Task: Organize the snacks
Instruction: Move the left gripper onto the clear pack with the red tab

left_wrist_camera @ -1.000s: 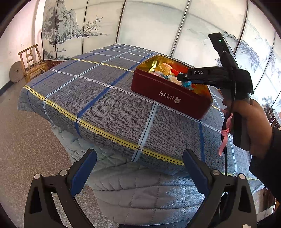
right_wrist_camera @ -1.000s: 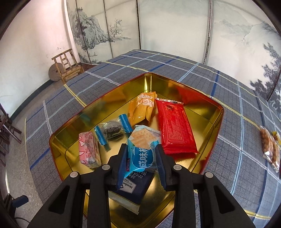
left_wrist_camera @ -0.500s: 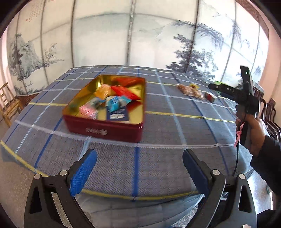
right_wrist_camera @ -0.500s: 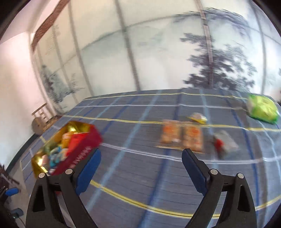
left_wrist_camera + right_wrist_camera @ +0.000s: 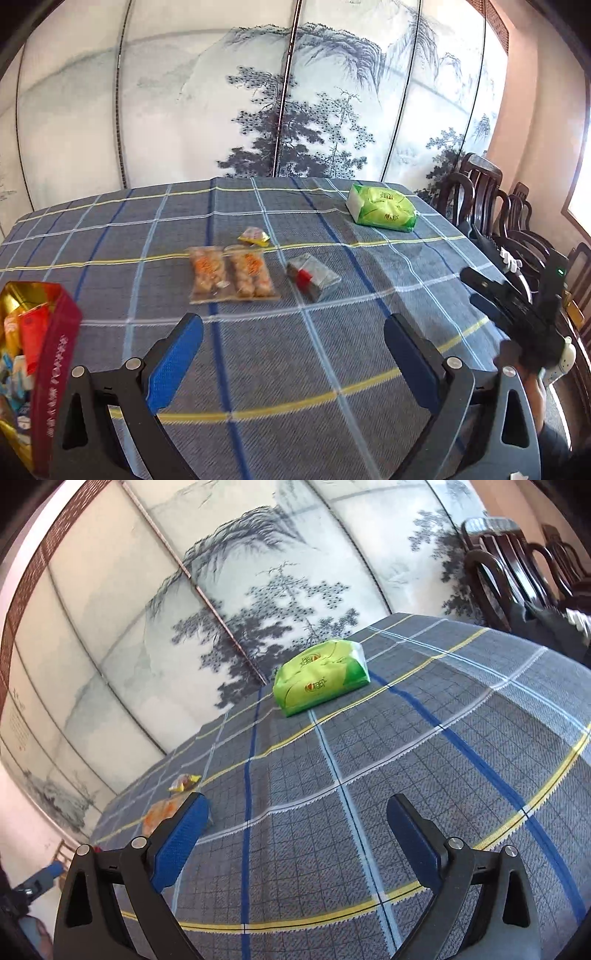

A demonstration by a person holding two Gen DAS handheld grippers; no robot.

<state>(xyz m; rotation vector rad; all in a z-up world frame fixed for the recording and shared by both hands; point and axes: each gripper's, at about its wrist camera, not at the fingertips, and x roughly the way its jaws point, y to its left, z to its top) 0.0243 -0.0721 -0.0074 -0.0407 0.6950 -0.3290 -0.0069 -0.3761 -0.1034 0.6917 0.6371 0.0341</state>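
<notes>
My left gripper (image 5: 293, 341) is open and empty above the plaid tablecloth (image 5: 332, 350). Ahead of it lie a twin pack of orange biscuits (image 5: 231, 273), a small yellow snack (image 5: 254, 236), a grey-and-red packet (image 5: 314, 275) and a green pack (image 5: 382, 208). The red tin (image 5: 51, 376) with snacks inside sits at the left edge. My right gripper (image 5: 295, 821) is open and empty, facing the green pack (image 5: 319, 677). It also shows in the left wrist view (image 5: 517, 310) at the right. The yellow snack (image 5: 184, 782) and biscuits (image 5: 160, 812) lie to its left.
Dark wooden chairs (image 5: 491, 206) stand past the table's right edge; they also show in the right wrist view (image 5: 517, 565). A painted folding screen (image 5: 295, 103) backs the table.
The right gripper let go of the blue cracker pack in the tin and swung right, toward the green pack. The left gripper's view swung from the tin to the loose snacks.
</notes>
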